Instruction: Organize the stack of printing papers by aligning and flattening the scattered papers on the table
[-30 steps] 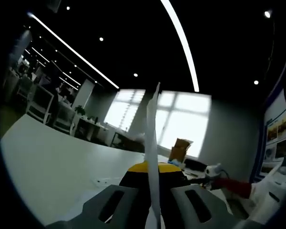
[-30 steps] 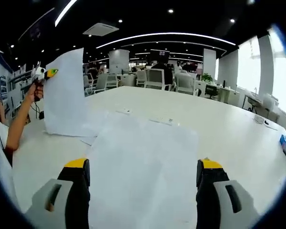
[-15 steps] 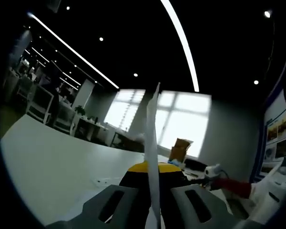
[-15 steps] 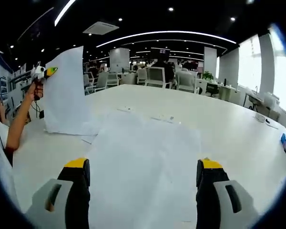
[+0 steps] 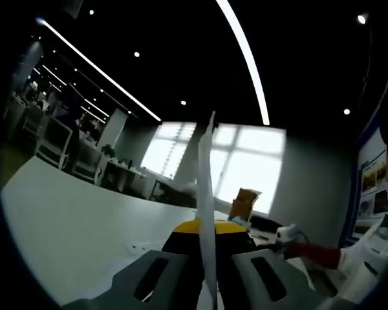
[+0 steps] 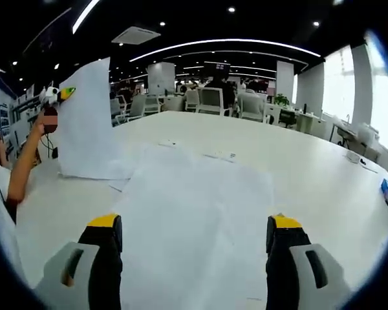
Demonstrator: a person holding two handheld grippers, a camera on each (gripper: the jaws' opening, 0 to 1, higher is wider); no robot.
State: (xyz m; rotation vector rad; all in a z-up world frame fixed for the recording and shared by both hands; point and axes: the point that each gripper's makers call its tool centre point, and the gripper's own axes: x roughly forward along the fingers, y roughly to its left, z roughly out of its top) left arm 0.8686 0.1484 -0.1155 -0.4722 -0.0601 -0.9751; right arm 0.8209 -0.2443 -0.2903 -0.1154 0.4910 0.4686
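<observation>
Two tools, left tool [image 5: 207,258] clamped on upright sheet [image 5: 205,194], right tool [image 6: 194,242] spread wide over flat papers [image 6: 194,213]

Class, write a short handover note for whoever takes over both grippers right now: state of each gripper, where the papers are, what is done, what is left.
Left gripper: shut on a raised sheet, seen edge-on between its jaws; in the right gripper view that sheet stands up off the table, its lower edge among the papers there.
Right gripper: open, jaws wide either side of the loose papers lying flat on the table.
Done: one sheet lifted.
Left: the papers still lie overlapped and askew; lay the raised sheet down, square the edges, flatten the stack.
</observation>
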